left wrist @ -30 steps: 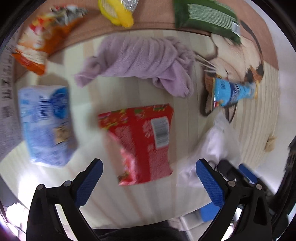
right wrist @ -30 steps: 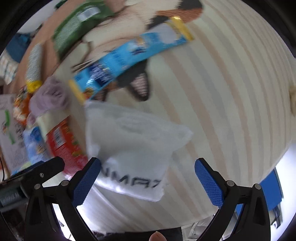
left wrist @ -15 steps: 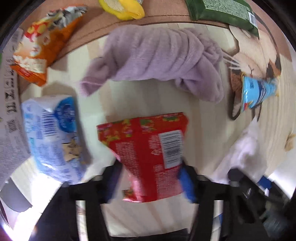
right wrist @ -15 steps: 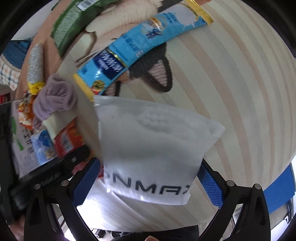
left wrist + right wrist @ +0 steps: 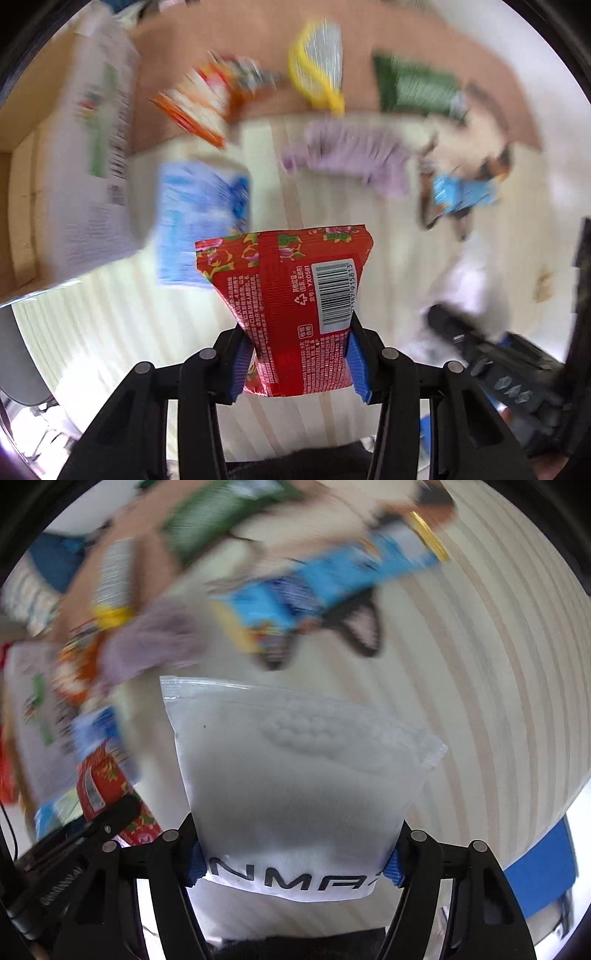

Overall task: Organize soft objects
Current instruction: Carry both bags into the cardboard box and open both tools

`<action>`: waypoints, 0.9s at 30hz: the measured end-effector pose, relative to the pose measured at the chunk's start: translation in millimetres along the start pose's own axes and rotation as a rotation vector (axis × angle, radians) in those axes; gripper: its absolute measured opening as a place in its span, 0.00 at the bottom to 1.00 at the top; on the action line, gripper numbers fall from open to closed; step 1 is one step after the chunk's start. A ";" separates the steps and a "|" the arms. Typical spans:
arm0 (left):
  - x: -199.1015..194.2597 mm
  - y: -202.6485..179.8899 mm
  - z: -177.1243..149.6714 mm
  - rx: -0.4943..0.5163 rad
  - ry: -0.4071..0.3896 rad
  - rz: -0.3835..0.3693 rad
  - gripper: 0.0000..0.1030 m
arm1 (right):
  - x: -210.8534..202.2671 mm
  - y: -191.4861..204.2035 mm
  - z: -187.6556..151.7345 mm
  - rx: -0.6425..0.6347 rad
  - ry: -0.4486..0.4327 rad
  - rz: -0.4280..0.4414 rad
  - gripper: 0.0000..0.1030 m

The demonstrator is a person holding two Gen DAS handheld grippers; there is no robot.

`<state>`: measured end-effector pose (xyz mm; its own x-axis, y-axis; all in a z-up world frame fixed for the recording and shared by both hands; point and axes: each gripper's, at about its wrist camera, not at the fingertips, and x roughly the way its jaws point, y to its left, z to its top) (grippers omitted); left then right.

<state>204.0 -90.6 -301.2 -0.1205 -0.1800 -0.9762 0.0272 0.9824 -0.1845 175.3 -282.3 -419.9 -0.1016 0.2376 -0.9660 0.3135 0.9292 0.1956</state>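
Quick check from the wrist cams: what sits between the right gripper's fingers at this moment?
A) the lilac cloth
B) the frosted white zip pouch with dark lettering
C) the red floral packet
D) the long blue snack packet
B: the right gripper has its blue pads against both sides of the frosted white zip pouch, jaws closing on it, while the red floral packet is in the left gripper.

The left gripper [image 5: 298, 363] points steeply downward, its jaws closing with the blue pads [image 5: 239, 363] pressed against both sides of the red packet [image 5: 291, 295], which juts toward 12 o'clock. The right gripper [image 5: 295, 864] also points steeply down, jaws closing, pads [image 5: 393, 866] clamping the white zip bag [image 5: 295, 775] at 6 o'clock of its view.
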 end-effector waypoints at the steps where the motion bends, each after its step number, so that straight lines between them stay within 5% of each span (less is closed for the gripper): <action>1: -19.8 9.5 -2.6 -0.006 -0.029 -0.011 0.40 | -9.7 17.3 -4.1 -0.036 -0.010 0.014 0.71; 5: -95.4 53.8 7.4 -0.037 -0.145 -0.035 0.40 | -51.1 98.2 -18.5 -0.187 -0.060 0.089 0.71; 9: -142.3 119.1 22.8 -0.069 -0.178 -0.043 0.41 | -103.1 178.1 -11.2 -0.323 -0.088 0.170 0.71; 15: -130.3 221.4 85.7 -0.184 -0.134 -0.030 0.40 | -89.8 321.7 11.4 -0.428 -0.102 0.145 0.71; 21: -69.6 297.6 144.0 -0.222 -0.028 -0.063 0.40 | -24.5 429.9 60.2 -0.461 -0.060 0.025 0.71; 27: -17.6 321.4 187.3 -0.204 0.076 -0.081 0.40 | 41.4 451.4 89.3 -0.478 -0.014 -0.083 0.71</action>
<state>400.7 219.3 -364.5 -0.1891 -0.2618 -0.9464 -0.1855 0.9560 -0.2273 396.9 121.7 -386.7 -0.0945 0.1567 -0.9831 -0.1647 0.9715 0.1707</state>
